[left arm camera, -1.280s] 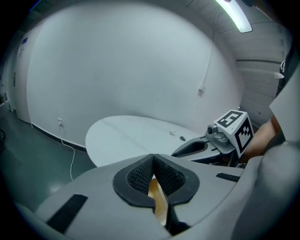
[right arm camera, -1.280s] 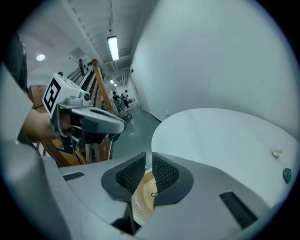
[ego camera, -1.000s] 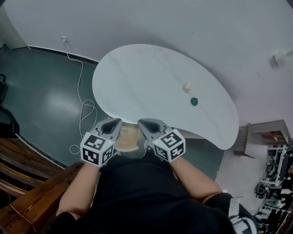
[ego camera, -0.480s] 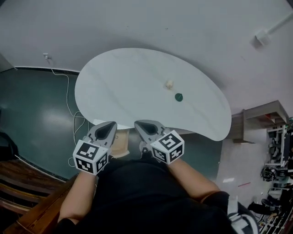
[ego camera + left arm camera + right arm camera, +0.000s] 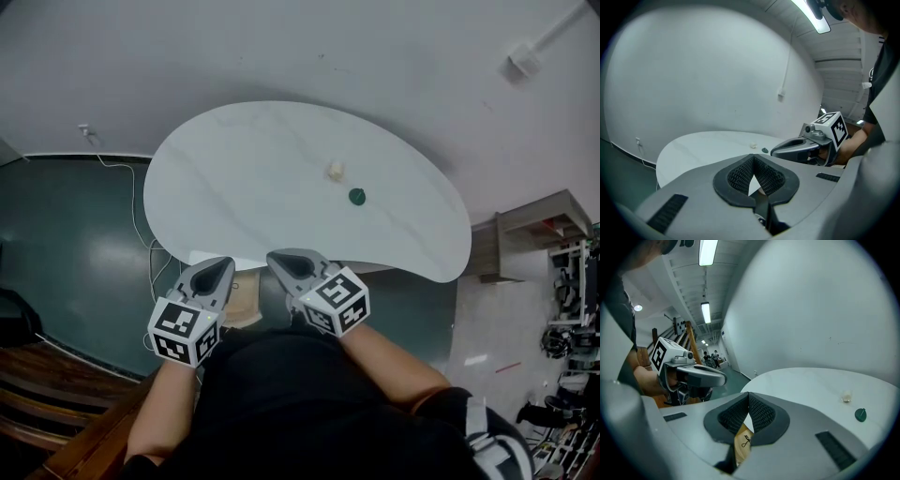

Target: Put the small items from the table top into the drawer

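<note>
1. Hovering at the 6 o'clock edge of the worktop (image 5: 234, 187): left gripper (image 5: 223, 263) and right gripper (image 5: 274, 255), both pressed together, pinching nothing.
2. Cream item (image 5: 335, 171) and green item (image 5: 356, 196) are sitting mid-worktop, green at cream's 4 o'clock.

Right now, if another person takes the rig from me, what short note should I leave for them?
Left tool: shut, empty.
Right tool: shut, empty.
Both hang at the table's near edge.
Items: a cream piece and a green piece, side by side but apart, on the top, right of its middle.
Done: nothing in view.
Left: both pieces into the drawer; pale wood under the near edge may be it.
</note>
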The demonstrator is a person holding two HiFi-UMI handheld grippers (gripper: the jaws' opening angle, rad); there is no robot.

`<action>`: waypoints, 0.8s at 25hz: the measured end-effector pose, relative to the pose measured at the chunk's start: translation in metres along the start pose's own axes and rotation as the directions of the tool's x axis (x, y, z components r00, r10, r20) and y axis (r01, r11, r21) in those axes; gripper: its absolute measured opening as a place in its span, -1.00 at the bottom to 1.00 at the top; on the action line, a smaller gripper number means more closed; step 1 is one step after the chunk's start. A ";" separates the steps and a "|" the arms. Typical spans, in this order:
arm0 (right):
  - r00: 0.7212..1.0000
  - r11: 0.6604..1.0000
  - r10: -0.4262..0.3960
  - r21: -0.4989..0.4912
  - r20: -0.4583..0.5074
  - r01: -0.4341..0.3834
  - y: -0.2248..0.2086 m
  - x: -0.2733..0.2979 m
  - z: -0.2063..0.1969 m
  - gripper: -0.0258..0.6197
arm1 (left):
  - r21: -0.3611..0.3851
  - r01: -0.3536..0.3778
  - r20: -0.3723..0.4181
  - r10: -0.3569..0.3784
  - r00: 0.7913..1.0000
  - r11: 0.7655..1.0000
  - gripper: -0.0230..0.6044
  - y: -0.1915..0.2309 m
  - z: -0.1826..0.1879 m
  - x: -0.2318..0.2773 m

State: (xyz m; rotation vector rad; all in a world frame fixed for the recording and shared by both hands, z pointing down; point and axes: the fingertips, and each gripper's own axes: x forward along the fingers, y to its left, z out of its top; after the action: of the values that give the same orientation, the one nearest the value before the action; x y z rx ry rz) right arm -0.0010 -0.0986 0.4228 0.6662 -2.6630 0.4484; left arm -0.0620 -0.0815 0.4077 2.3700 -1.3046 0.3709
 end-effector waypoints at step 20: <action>0.997 0.999 -0.042 0.006 -0.058 0.043 -0.037 -0.002 -0.018 -0.89 | 0.012 -0.019 -0.097 0.020 0.995 1.000 -0.88 -0.004 -0.017 0.021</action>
State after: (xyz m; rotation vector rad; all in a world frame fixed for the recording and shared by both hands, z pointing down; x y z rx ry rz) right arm 0.0240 -0.1220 0.4457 0.7002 -2.5895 0.4587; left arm -0.0487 -0.0870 0.4308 2.3194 -1.2851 0.4937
